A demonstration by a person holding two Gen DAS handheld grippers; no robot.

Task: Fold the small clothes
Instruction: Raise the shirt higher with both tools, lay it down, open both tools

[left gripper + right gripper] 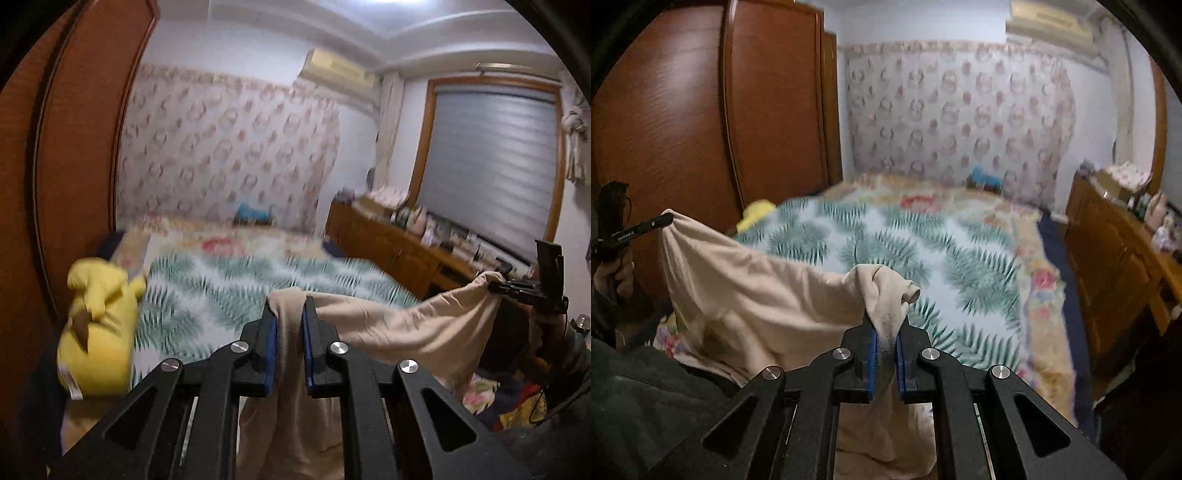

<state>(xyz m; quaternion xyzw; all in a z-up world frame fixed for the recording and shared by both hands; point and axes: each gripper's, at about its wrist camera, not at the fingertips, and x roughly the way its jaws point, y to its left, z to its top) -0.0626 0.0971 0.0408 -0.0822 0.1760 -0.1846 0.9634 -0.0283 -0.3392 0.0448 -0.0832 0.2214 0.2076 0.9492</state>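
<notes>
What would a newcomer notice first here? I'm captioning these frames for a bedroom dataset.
First, the beige garment stretched in mid-air between the left gripper and right gripper, each shut on an edge. Behind it lies the leaf-print bedspread, with a yellow plush toy at its left side.

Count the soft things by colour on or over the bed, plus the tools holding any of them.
Beige garment: 1, held up by both tools
Yellow plush toy: 1
Blue item by the headboard, blurred: 1
Tools shut on the garment: 2, left tool and right tool
Total: 5
</notes>
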